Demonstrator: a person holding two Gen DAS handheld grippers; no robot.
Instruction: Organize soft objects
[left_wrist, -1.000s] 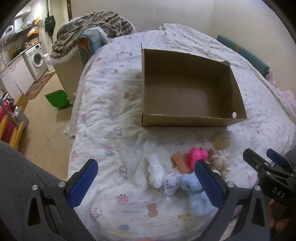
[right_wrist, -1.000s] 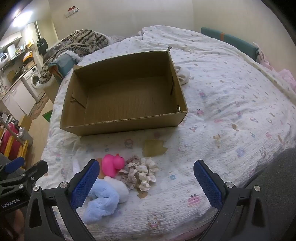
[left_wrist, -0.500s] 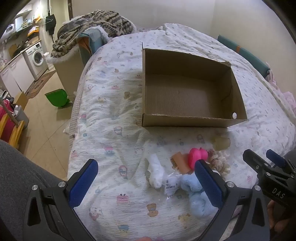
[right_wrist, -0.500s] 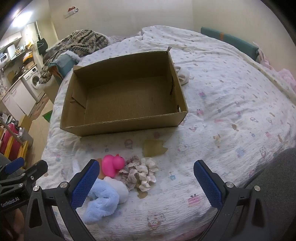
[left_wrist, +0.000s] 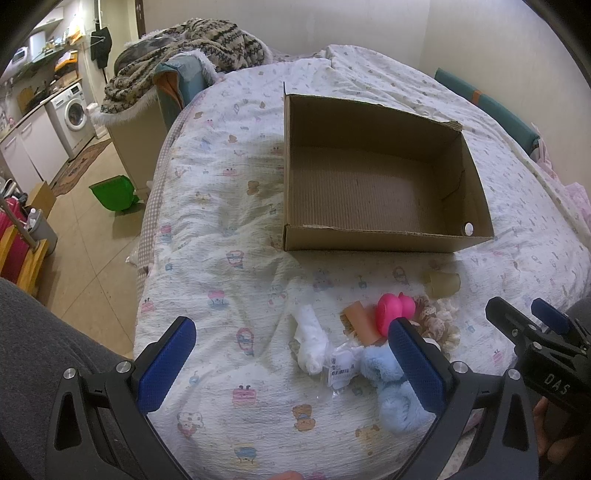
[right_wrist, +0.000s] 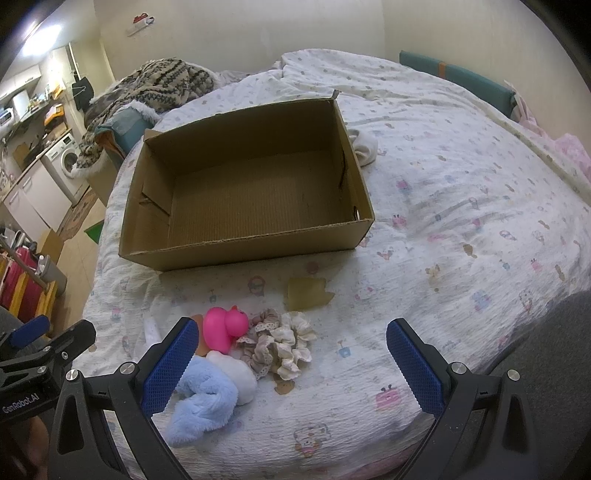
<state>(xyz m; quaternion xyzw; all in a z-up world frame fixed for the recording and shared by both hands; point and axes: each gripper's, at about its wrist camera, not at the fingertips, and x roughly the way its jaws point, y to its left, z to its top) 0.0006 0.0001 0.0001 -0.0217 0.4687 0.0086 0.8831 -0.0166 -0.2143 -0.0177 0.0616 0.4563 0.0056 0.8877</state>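
An open brown cardboard box (left_wrist: 384, 184) sits on the bed covered by a white quilt with small cartoon prints (left_wrist: 229, 229), toward the middle of the mattress, and nothing lies inside it. Near the bed's front edge, in front of the box, the soft things lie in a loose cluster: a bright pink rubber duck (right_wrist: 225, 326) touching a bunch of beige and cream lace scrunchies (right_wrist: 279, 345), a fluffy light-blue plush piece (right_wrist: 201, 402) with a white plush part against it, a rolled white cloth (left_wrist: 310, 341), a small clear packet with a barcode label (left_wrist: 341, 367) and a short orange-brown tube (left_wrist: 360, 323). A flat scrap of tan cardboard (right_wrist: 308, 293) lies between the cluster and the box. The left gripper (left_wrist: 291, 363) hovers over the front edge with its blue-padded jaws spread wide, holding nothing; the right gripper (right_wrist: 291, 363) hangs beside it, jaws equally wide and empty, the scrunchies lying below the gap. A white sock-like bundle (right_wrist: 364, 149) rests against the box's far right wall.
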